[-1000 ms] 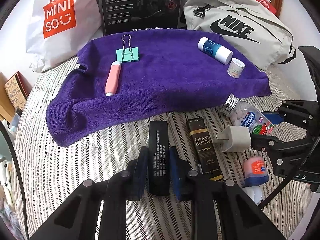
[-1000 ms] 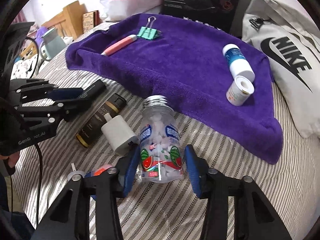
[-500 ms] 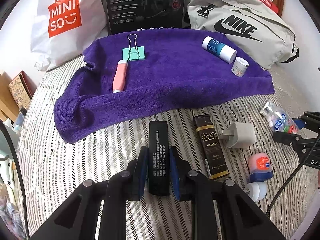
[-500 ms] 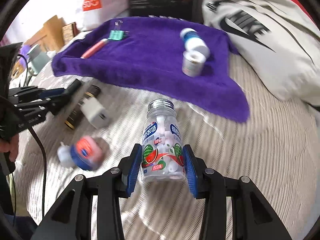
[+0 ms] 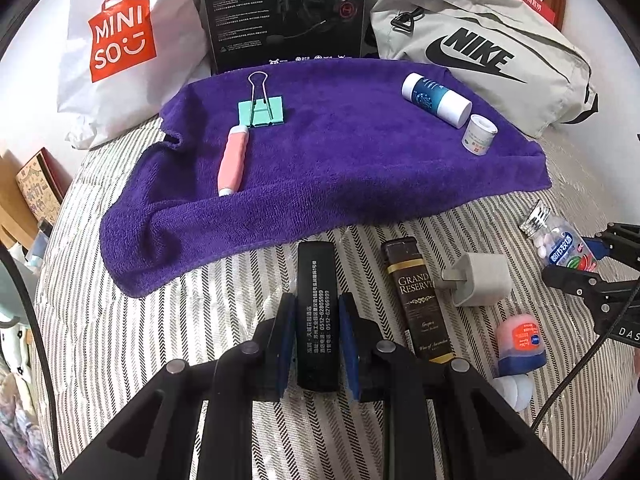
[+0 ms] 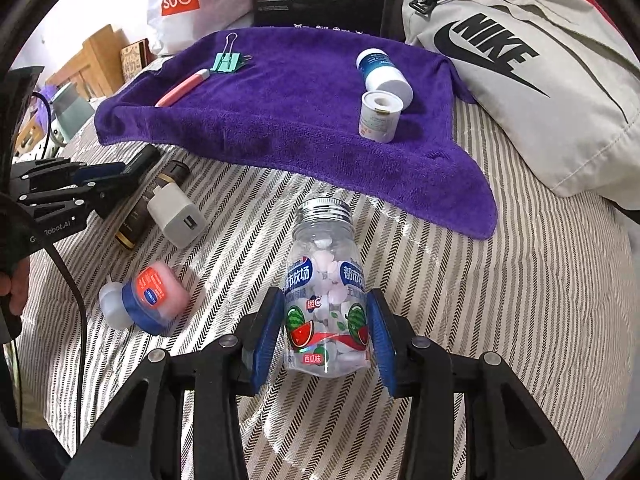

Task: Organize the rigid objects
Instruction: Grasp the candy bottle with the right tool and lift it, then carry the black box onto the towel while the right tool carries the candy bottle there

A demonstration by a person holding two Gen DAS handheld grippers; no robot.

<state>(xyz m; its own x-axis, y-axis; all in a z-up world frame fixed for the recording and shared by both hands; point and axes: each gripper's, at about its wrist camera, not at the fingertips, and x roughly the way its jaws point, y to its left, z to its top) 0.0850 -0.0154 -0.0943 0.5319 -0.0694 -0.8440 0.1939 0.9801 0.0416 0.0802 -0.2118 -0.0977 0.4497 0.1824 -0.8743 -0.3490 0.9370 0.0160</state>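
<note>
Four items lie on the purple towel point(image 5: 340, 160); left gripper point(image 5: 318, 344) clamps black bar point(image 5: 317, 312), right gripper point(image 6: 326, 336) candy bottle point(image 6: 326, 292); three remain beside it.

The near end of the black bar point(image 5: 317, 320) is lost between the left tool's point(image 5: 316, 344) blue pads. The base of the candy bottle point(image 6: 326, 304) sits low between the right tool's point(image 6: 325, 336) pads, its small label print too fine to read. The white Miniso bag point(image 5: 120, 48), black box point(image 5: 284, 12) and grey Nike bag point(image 5: 480, 52) along the bed's far edge are cut off by the picture's top. A hand point(image 6: 16, 288) shows only partly at the left border.
</note>
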